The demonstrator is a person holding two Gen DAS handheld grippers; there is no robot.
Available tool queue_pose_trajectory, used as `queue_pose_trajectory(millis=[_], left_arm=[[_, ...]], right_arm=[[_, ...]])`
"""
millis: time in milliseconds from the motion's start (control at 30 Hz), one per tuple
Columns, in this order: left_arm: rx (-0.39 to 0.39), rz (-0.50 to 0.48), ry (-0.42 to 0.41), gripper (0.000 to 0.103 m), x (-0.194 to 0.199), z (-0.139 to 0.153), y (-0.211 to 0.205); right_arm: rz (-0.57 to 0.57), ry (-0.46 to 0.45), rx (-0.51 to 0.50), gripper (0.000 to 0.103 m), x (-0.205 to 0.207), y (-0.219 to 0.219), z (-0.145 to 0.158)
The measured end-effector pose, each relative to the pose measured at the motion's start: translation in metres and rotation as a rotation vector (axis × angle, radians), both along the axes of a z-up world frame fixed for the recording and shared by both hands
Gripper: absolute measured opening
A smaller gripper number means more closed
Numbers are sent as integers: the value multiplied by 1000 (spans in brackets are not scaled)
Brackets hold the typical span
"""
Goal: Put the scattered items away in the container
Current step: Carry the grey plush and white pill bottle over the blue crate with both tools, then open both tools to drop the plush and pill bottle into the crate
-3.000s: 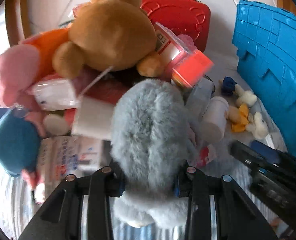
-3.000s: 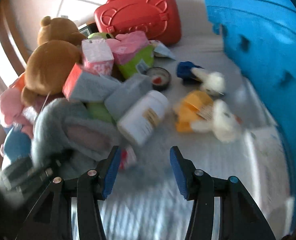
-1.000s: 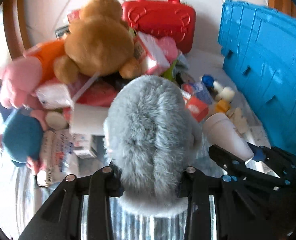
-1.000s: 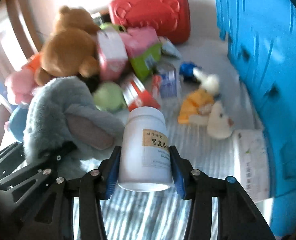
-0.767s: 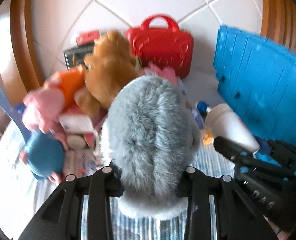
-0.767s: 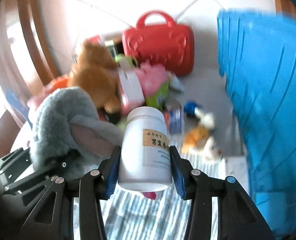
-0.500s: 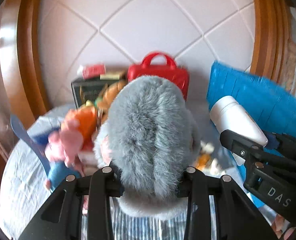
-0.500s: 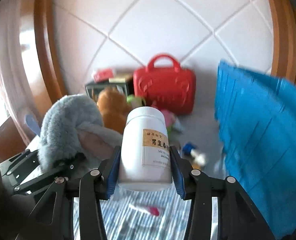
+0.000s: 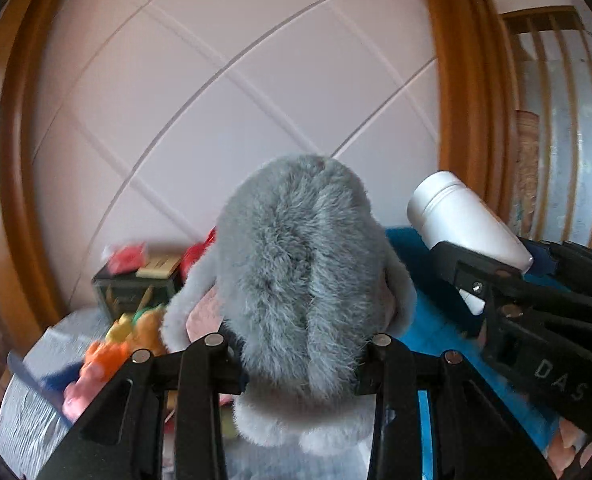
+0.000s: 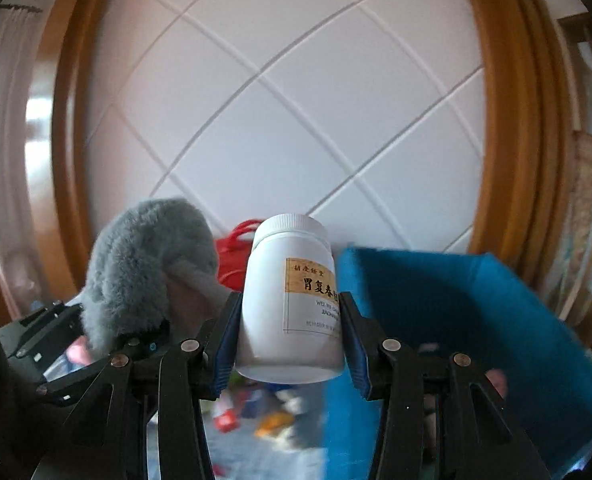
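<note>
My left gripper [image 9: 296, 350] was clamped on the grey plush toy [image 9: 301, 280], and my right gripper [image 10: 290, 340] pinched the white bottle [image 10: 292, 312] by its sides, cap away from me. Both loads hung raised above the table, side by side, with the blue container [image 10: 475, 320] open to the right of the bottle and below it.

Risks as I judged them: the bottle wall was smooth and hard, held by two narrow pads [image 10: 226, 344] only, so a jolt or tilt could let it slide out short of the bin. The plush bulged soft between my fingers; a loose ear could catch on the rim or brush the other tool [image 9: 535, 320], which rode just beside it.

The plush was thick-furred, grey, paler underneath, one ear drooping. The bottle was matte white, ribbed cap, tan label with dark characters.

Clutter remained on the striped cloth [image 9: 28, 412] below: red case [image 10: 236, 256], orange toy [image 9: 108, 356].
</note>
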State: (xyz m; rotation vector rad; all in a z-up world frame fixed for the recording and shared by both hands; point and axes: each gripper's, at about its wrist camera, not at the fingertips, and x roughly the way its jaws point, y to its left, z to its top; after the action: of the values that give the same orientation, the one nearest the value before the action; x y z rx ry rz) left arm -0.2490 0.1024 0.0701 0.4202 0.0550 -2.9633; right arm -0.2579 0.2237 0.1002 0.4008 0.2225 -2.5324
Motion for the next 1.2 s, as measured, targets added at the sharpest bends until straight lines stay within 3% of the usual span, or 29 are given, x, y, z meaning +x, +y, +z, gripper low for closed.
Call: queue_pose_trajectory(millis=[133,267,367,500,667,800,867,1000,1200], left_arm=[[0,-12,31,33,-40,21,68],[42,-33,-69,33,-101,27,134],[67,-33,-247,33,-156,14,173],[96,-38,-547,33,-216,-38,210],[129,-41,-834,33,-243,-117,235],[162,-67,-999,33,-254,-159,239],[163,-87,-1045,33,-256,-171,240],[157,-101,-1090,34,-258,-185,243],[101,-101,-1078,38,-265,-172,251]], right_arm=[[-23,46,6,46,-44,63,22],[-19,23,62,46,-109,122,37],[0,-72,153,46,-167,147,30],[11,-217,248,46,-218,166,-10],[44,-464,379,46,-269,186,-84],[62,-643,465,46,-293,199,-138],[69,-711,506,46,-298,201,-156],[69,-763,557,46,-302,202,-177],[74,-732,612,46,-302,199,-183]])
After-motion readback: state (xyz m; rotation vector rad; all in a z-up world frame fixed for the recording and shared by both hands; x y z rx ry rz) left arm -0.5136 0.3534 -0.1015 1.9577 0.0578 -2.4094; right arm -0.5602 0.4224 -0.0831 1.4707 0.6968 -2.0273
